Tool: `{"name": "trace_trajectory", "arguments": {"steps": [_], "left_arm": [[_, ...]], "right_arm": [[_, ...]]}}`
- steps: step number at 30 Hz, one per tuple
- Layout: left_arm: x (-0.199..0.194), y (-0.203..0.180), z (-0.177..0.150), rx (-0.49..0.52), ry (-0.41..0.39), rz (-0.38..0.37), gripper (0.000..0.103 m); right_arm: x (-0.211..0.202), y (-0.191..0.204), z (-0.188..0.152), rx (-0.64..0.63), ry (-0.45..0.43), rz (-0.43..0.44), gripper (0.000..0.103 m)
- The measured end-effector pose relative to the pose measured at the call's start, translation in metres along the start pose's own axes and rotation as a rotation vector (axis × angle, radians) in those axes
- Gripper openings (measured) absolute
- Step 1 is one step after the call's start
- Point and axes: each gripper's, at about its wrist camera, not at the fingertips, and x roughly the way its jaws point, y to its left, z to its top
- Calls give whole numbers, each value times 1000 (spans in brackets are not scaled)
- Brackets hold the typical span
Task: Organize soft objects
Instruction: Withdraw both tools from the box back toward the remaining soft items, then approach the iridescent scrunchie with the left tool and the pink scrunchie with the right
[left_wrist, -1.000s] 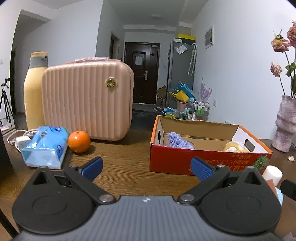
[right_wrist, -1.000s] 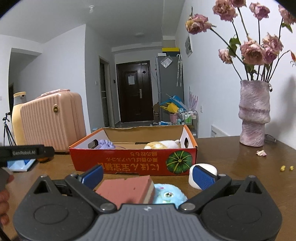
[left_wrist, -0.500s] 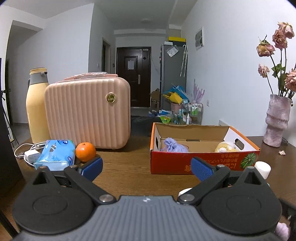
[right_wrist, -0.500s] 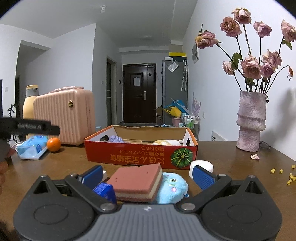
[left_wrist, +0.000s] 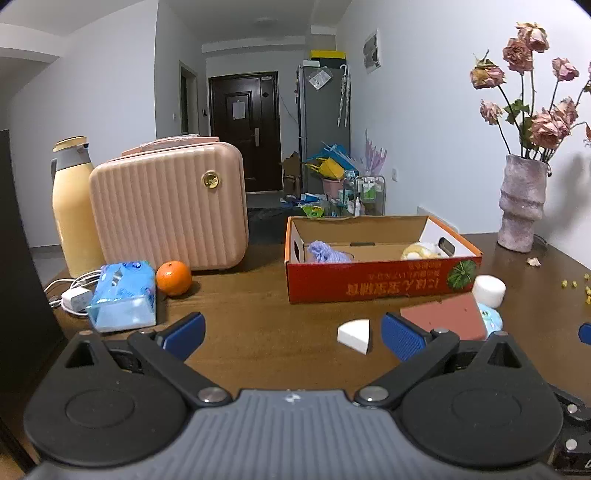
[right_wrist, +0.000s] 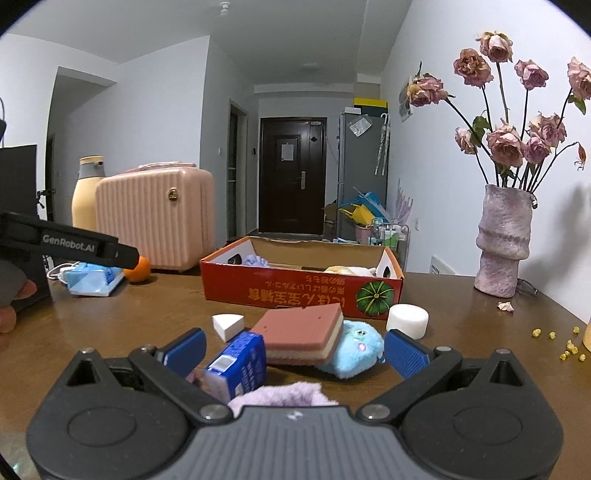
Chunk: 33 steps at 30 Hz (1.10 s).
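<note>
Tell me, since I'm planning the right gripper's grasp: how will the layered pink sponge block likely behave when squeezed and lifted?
The pink sponge block looks porous, so it probably compresses and weighs little. It rests tilted on the blue plush toy, so a push may slide it off. Its broad flat faces should suit the right gripper, whose jaws stand open.

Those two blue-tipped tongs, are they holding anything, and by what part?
Nothing is held. The left tongs and the right tongs are both open; the soft things lie loose on the table.
</note>
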Motion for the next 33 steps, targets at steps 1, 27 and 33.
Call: {"name": "trace_trajectory", "arguments": {"steps": [1, 27, 33], "left_arm": [[-4, 0, -1, 2, 4, 0, 103], [-88, -1, -61, 3, 117, -34, 103], [-95, -1, -75, 0, 160, -39, 103]], "right_arm": [[-4, 1, -1, -2, 2, 2, 103], [-92, 18, -21, -19, 29, -3, 103], [-103, 21, -27, -19, 47, -9, 103]]}}
